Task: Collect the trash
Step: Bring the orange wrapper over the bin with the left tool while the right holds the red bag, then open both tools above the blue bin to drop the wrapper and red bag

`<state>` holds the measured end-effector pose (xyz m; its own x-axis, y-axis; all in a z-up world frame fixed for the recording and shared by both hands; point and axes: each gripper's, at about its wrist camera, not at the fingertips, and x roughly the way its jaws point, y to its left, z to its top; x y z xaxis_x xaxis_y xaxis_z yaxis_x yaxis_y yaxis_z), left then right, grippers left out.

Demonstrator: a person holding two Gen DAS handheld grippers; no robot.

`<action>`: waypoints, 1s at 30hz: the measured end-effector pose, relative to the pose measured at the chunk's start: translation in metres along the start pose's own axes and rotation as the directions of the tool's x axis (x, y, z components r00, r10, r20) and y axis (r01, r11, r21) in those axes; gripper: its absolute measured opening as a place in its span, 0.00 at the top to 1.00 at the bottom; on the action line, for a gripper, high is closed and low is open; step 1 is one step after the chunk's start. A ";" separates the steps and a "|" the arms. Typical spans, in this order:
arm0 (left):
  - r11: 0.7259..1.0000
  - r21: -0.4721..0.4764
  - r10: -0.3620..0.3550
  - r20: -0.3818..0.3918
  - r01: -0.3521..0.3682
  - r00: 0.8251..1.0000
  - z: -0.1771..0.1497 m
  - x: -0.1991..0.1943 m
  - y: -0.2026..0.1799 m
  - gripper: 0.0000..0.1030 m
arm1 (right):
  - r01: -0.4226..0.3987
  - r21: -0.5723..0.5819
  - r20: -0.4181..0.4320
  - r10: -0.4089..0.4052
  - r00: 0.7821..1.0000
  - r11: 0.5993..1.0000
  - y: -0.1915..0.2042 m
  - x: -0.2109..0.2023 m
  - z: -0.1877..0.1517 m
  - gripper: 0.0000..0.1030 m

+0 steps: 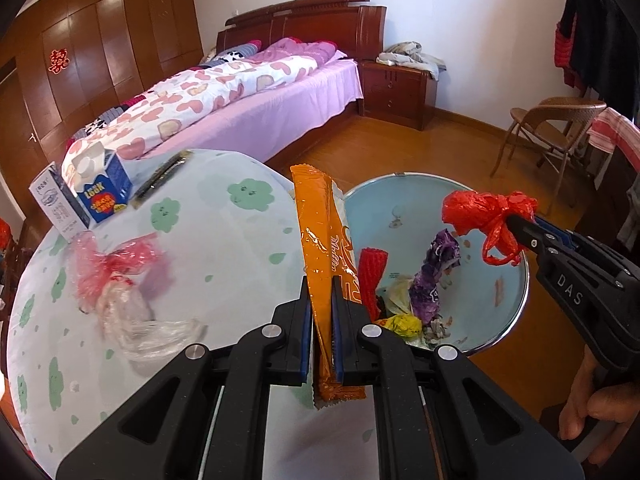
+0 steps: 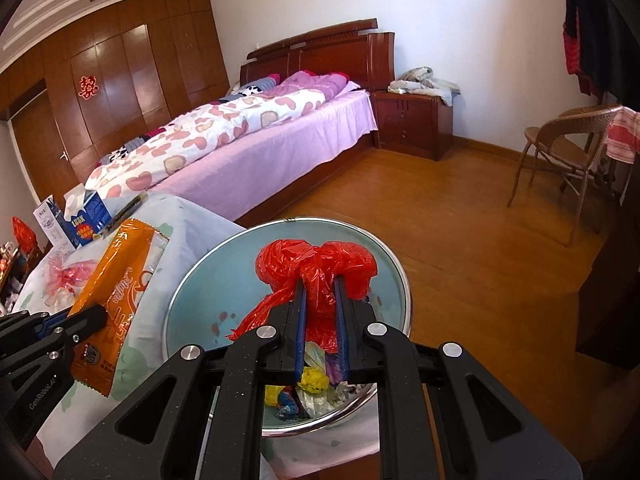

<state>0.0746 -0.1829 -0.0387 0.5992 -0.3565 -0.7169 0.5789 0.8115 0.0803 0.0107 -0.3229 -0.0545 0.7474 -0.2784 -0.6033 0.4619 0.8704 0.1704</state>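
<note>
Already binned: purple wrapper (image 1: 434, 276) and other scraps lie inside the bin (image 1: 520, 308).
Left gripper (image 1: 321, 308): clamped on the orange wrapper (image 1: 316, 240), at the bin's edge.
Right gripper (image 2: 321, 300): pinching the red bag (image 2: 316, 266) above the bin.
Left on table (image 1: 224, 248): milk carton (image 1: 98, 184), pink and clear plastic (image 1: 120, 280), dark sachet (image 1: 162, 174).

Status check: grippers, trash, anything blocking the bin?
Left gripper shut on orange wrapper. Right gripper shut on red bag, over bin. Nothing blocking.
</note>
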 end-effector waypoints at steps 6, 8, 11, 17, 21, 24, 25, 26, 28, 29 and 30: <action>0.999 0.031 -0.017 -0.013 0.017 1.000 0.001 0.012 -0.015 0.92 | 0.010 0.019 -0.038 -0.009 0.999 1.000 -0.008 0.011 -0.004 0.87; 0.999 0.031 -0.034 -0.023 0.035 0.999 0.001 0.016 -0.019 0.92 | 0.010 0.022 -0.046 -0.009 0.999 1.000 -0.010 0.013 -0.006 0.87; 0.998 0.031 -0.050 -0.039 0.051 0.998 0.001 0.023 -0.023 0.92 | 0.007 0.026 -0.057 -0.006 0.998 1.000 -0.014 0.016 -0.009 0.87; 0.998 0.027 -0.059 -0.066 0.061 0.996 -0.001 0.035 -0.027 0.92 | 0.008 0.024 -0.073 -0.006 0.997 1.000 -0.017 0.023 -0.012 0.86; 0.997 0.033 -0.067 -0.079 0.070 0.995 -0.001 0.041 -0.030 0.92 | 0.013 0.027 -0.084 -0.010 0.996 1.000 -0.016 0.028 -0.012 0.86; 0.997 0.032 -0.072 -0.091 0.076 0.993 -0.002 0.045 -0.031 0.91 | 0.012 0.030 -0.088 -0.009 0.996 0.999 -0.017 0.030 -0.013 0.86; 0.997 0.032 -0.074 -0.092 0.077 0.993 -0.002 0.045 -0.032 0.91 | 0.010 0.031 -0.089 -0.007 0.996 0.999 -0.017 0.030 -0.013 0.86; 0.996 0.034 -0.073 -0.092 0.077 0.993 -0.002 0.046 -0.033 0.91 | 0.006 0.031 -0.090 -0.003 0.996 1.000 -0.018 0.030 -0.013 0.85; 0.996 0.042 -0.071 -0.089 0.075 0.993 -0.001 0.046 -0.034 0.91 | 0.005 0.033 -0.087 -0.002 0.996 0.999 -0.020 0.031 -0.013 0.83; 0.996 0.042 -0.071 -0.089 0.075 0.993 -0.001 0.047 -0.034 0.91 | 0.004 0.033 -0.087 -0.001 0.996 0.999 -0.020 0.032 -0.013 0.83; 0.996 0.041 -0.071 -0.090 0.075 0.993 -0.001 0.047 -0.034 0.91 | 0.003 0.033 -0.087 0.000 0.996 0.999 -0.020 0.032 -0.013 0.82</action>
<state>0.0825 -0.2272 -0.0761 0.5041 -0.3704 -0.7801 0.6447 0.7625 0.0546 0.0196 -0.3443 -0.0874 0.7029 -0.2416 -0.6690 0.4794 0.8558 0.1946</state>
